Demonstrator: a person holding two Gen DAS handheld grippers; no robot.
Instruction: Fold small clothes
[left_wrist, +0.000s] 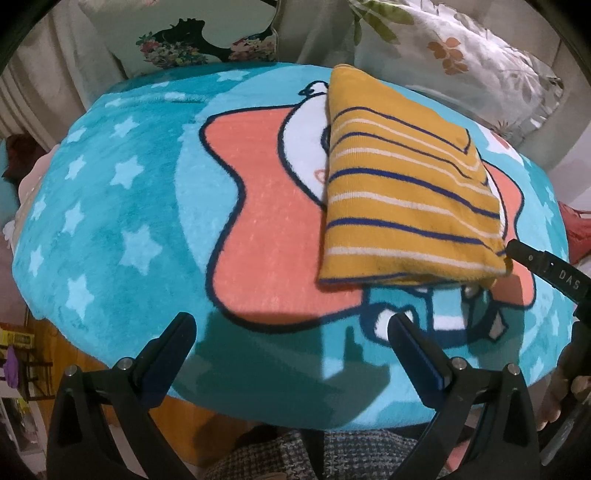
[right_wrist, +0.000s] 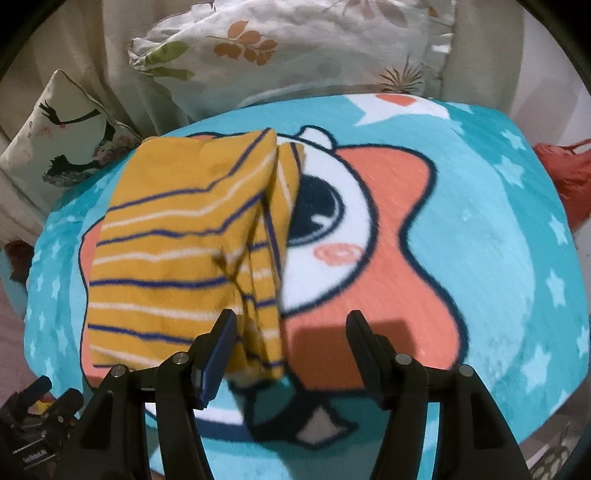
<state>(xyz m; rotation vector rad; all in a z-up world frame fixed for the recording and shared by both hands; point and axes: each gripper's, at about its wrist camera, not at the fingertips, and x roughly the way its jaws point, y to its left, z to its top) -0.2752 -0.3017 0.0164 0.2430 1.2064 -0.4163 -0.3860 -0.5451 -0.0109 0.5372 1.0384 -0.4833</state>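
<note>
Left wrist view: the left gripper (left_wrist: 291, 332) hovers with fingers spread wide and nothing between them, near the blanket (left_wrist: 122, 229) edge, while the folded yellow striped garment (left_wrist: 402, 199) lies far right on it. Right wrist view: the right gripper (right_wrist: 291, 332) gapes wide too, its left finger (right_wrist: 221, 343) beside the garment's near right corner.

Domestic bedroom or living area, teal plush star-print cartoon blanket (left_wrist: 122, 206) as work surface, leaf-print white fabric pillow (right_wrist: 295, 48) behind blanket, beige pleated curtain (right_wrist: 92, 55) beside pillow
</note>
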